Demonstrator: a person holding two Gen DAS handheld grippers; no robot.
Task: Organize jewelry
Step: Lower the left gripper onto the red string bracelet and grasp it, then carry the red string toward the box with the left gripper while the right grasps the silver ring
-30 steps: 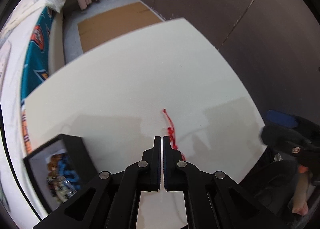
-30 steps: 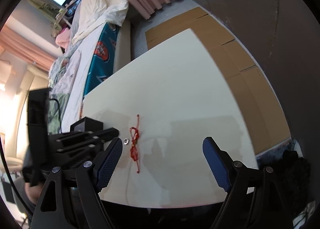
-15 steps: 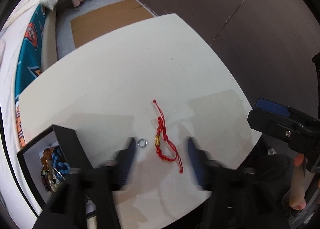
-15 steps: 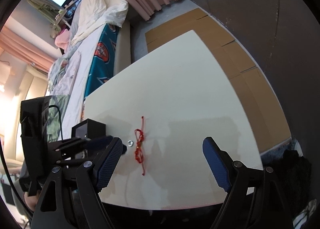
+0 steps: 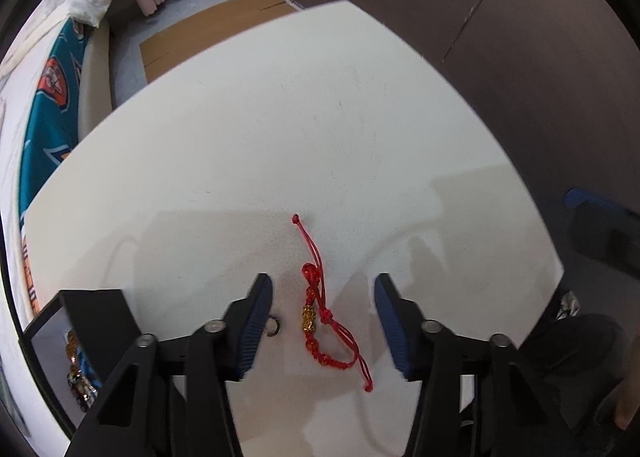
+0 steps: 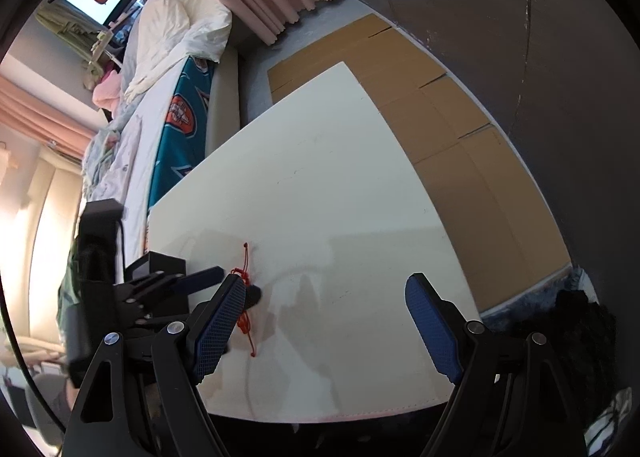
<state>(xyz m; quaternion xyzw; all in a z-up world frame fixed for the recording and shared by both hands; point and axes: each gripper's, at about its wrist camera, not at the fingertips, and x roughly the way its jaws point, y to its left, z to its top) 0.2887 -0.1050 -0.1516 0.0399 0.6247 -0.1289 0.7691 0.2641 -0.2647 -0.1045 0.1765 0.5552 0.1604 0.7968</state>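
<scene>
red cord bracelet (image 5: 325, 321) with gold bead lies flat on white table (image 5: 280, 137), small ring (image 5: 273, 326) just beside it. left gripper (image 5: 322, 289) points down over both – jaws apart, just been closing, pads clear of bracelet. right gripper (image 6: 326, 311) gapes wide, nothing in it. black box (image 5: 92, 321) with jewelry at table's left edge.

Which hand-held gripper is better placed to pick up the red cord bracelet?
Left hand-held gripper: the red cord bracelet lies between its open fingers. The right hand-held gripper hangs beside it.
</scene>
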